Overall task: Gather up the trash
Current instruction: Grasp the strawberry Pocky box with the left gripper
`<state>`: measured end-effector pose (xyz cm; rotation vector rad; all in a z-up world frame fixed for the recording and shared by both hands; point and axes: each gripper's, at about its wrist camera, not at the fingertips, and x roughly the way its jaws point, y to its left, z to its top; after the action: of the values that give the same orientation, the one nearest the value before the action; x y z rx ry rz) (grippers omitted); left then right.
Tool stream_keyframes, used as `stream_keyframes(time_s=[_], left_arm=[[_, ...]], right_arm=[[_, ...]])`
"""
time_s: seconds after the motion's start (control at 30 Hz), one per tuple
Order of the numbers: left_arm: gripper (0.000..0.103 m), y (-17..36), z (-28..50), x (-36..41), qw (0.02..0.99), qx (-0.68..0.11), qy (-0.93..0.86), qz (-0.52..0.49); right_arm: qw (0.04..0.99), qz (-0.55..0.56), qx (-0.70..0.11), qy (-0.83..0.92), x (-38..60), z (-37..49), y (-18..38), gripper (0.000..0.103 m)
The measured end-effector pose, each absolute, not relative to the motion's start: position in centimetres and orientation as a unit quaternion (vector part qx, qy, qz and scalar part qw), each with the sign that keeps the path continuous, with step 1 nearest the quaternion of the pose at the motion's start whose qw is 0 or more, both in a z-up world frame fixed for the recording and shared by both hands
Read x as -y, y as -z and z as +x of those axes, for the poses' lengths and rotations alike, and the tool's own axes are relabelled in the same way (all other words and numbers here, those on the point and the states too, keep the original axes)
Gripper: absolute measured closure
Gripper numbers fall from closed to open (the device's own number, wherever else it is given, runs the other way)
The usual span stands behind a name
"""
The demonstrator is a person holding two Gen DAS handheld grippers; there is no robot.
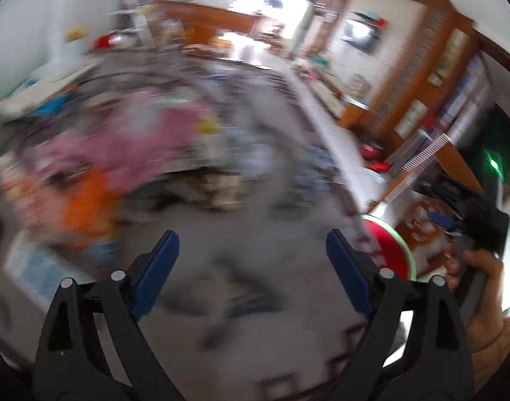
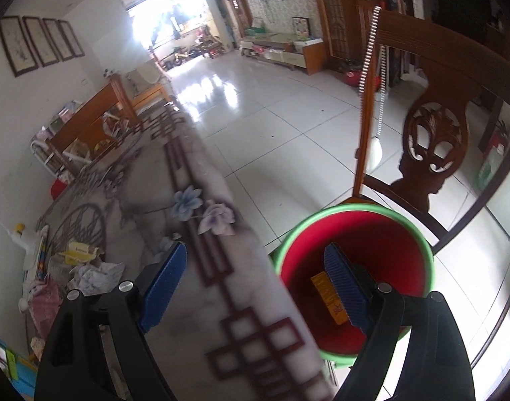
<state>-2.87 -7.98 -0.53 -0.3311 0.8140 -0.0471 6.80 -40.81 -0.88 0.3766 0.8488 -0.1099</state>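
A red bin with a green rim (image 2: 388, 244) stands beside the table, below its edge, with a yellow packet (image 2: 323, 287) lying inside. My right gripper (image 2: 255, 257) is open and empty; its right finger hangs over the bin and its left finger over the patterned tablecloth (image 2: 201, 300). Trash lies at the table's left: crumpled white paper (image 2: 94, 274), a yellow wrapper (image 2: 81, 250) and a pink bag (image 2: 44, 304). The left wrist view is badly blurred. My left gripper (image 1: 251, 257) is open and empty above the cloth, with a pink and orange heap (image 1: 98, 173) to its left and the bin (image 1: 392, 250) to its right.
A carved wooden chair (image 2: 432, 133) stands right behind the bin. White tiled floor (image 2: 271, 107) stretches away past the table's edge. A person's hand (image 1: 482, 267) holds the other gripper at the right of the left wrist view. A wooden bench (image 2: 94, 113) stands along the left wall.
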Motion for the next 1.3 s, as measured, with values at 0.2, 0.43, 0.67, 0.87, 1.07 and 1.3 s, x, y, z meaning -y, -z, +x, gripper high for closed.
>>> stream_keyframes(time_s=[0.2, 0.43, 0.67, 0.87, 1.07, 1.3], left_arm=[[0.016, 2.1, -6.1, -2.2, 0.882, -0.398, -0.095, -0.234], [0.016, 2.5, -5.1, -10.7, 0.864, -0.397, -0.166, -0.261], [0.016, 5.7, -2.5, -14.0, 0.834, -0.433, -0.195, -0.282], [0.013, 7.7, -1.9, -14.7, 0.810, -0.450, -0.183, -0.328], [0.053, 7.9, -1.4, -14.0, 0.819, -0.448, -0.157, -0.321], [0.077, 6.3, -1.3, -12.7, 0.848, -0.419, -0.113, -0.303]], right_arm=[[0.896, 0.146, -0.420, 0.013, 35.5, 7.4, 0.7, 0.022], [0.896, 0.135, -0.419, -0.055, 30.6, 7.1, 0.4, 0.022], [0.901, 0.099, -0.409, -0.103, 26.3, 6.6, 0.4, 0.021], [0.899, 0.076, -0.416, -0.117, 24.5, 6.9, 1.2, 0.021], [0.899, 0.050, -0.413, -0.133, 23.2, 6.3, 1.4, 0.021], [0.887, 0.074, -0.428, -0.156, 22.7, 6.2, 2.1, 0.021]])
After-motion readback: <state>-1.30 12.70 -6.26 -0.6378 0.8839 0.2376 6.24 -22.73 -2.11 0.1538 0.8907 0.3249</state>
